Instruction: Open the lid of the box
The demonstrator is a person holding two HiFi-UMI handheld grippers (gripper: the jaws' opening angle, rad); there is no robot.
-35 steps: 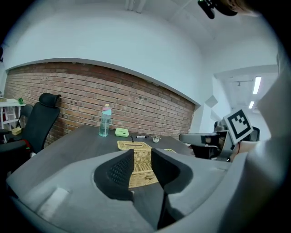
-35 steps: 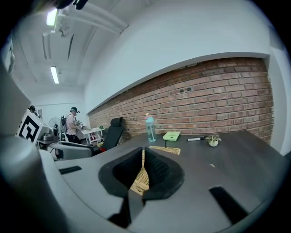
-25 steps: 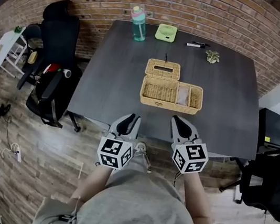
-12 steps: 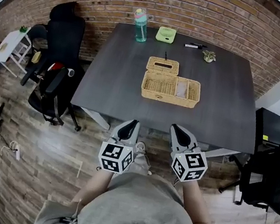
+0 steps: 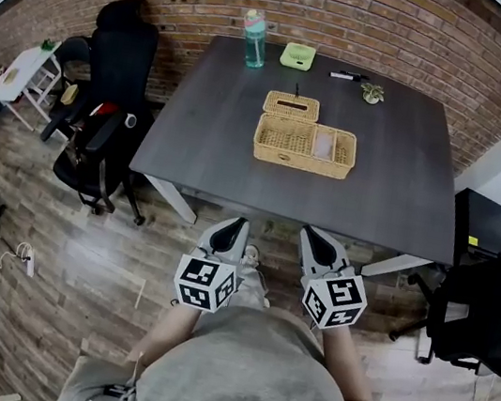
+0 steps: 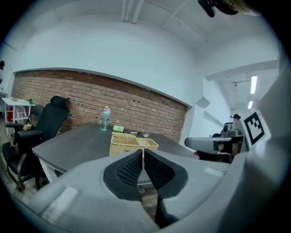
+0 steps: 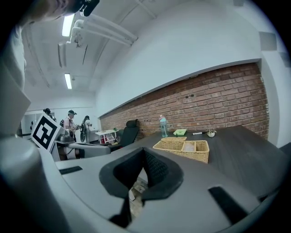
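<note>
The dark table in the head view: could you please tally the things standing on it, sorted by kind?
Wicker box, its lid lying open behind it: 1
Water bottle: 1
Green container: 1
Marker pen: 1
Small plant-like ornament: 1
Total: 5

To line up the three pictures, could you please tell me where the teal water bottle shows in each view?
Head view: the water bottle stands top centre-left, at the far edge of the table.
Left gripper view: the water bottle is left of centre, before the brick wall.
Right gripper view: the water bottle is just right of centre.
Shared landmark: the wicker box, nearer the camera than the bottle in all three.
</note>
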